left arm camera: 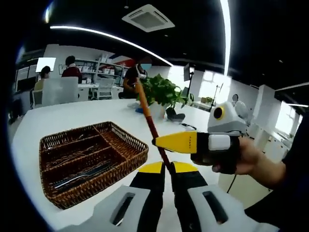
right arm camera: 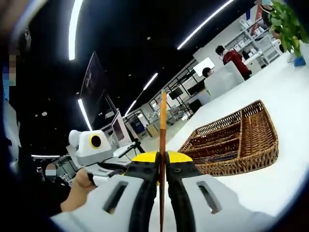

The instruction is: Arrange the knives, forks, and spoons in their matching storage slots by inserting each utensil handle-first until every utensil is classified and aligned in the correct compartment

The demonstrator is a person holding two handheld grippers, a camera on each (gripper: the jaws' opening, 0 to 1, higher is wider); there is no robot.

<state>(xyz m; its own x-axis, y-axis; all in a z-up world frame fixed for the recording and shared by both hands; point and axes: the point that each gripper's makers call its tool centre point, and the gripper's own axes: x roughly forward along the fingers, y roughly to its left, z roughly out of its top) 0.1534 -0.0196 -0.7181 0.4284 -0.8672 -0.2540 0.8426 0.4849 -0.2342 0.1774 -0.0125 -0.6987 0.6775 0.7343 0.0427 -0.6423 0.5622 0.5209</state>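
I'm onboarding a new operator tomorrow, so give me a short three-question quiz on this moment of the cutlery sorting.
1. True or false: both grippers are shut on the orange-handled utensil.
2. The wicker tray stands on the:
A. white table
B. floor
C. chair
3. Fill in: in the left gripper view, the right gripper grips the handle ____ up than the left gripper.

Key:
1. True; in the right gripper view the handle also runs between the right gripper's shut jaws.
2. A
3. farther
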